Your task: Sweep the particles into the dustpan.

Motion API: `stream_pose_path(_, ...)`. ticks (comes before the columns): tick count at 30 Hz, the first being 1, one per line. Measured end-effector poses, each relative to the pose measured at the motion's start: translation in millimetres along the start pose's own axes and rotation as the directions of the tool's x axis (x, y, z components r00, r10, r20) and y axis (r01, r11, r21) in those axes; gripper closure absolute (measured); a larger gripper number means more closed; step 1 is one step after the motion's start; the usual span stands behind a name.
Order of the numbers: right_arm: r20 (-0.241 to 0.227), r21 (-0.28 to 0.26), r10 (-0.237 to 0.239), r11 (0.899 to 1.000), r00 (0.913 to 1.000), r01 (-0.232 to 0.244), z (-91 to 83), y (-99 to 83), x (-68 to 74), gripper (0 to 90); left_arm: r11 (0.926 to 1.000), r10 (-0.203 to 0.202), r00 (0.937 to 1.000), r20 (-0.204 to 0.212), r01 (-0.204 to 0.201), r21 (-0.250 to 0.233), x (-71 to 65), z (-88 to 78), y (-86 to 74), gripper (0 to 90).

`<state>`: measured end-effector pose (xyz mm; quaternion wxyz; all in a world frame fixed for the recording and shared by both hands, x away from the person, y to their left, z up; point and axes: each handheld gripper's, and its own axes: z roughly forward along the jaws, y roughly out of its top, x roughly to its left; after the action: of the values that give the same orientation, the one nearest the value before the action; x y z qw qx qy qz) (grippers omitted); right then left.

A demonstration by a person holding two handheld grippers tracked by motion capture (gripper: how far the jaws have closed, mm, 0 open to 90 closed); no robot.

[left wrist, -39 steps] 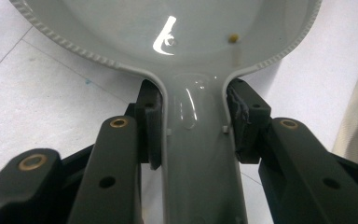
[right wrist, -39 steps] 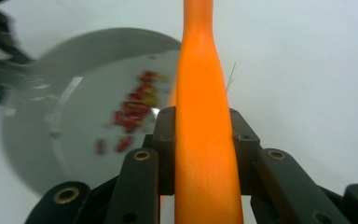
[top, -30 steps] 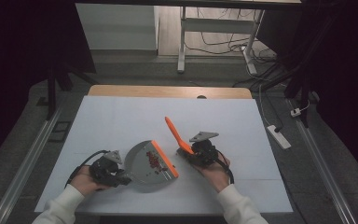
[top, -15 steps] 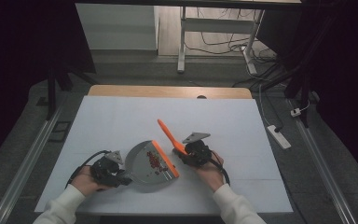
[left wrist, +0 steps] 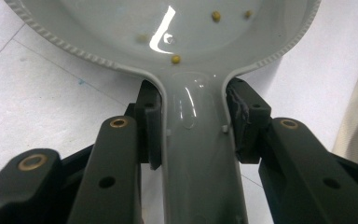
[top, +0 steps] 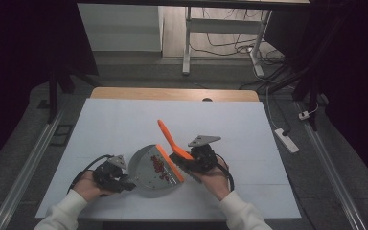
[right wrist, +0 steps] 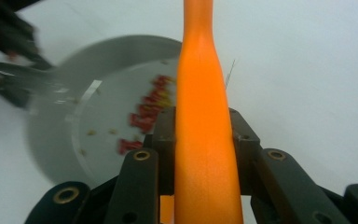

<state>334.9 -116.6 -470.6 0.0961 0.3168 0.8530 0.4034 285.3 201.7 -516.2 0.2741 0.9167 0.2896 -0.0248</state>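
Jaws clamped on dustpan [top: 148,172] handle and orange brush [top: 170,143], we have swept the red bits [top: 159,166] in; emptying remains.

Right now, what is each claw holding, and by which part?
Left claw grips the grey dustpan by its handle. Right claw grips the orange brush by its handle.
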Motion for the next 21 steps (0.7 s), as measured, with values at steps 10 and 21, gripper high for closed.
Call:
stream_pose_path(10,0.078,0.049,-0.008,0.999,0.9969,0.004,6.5,-8.8,-14.4,70.4,1.0000,-0.002,1.0000,-0.004,0.002,0.000,-0.3,0.4,-0.3,61.2)
stream_pose_path(21,0.024,0.043,0.031,0.999,0.9992,-0.032,19.6,-14.2,-12.4,70.3,0.9999,-0.005,0.9999,-0.014,0.005,-0.010,-1.5,2.1,-1.5,61.2)
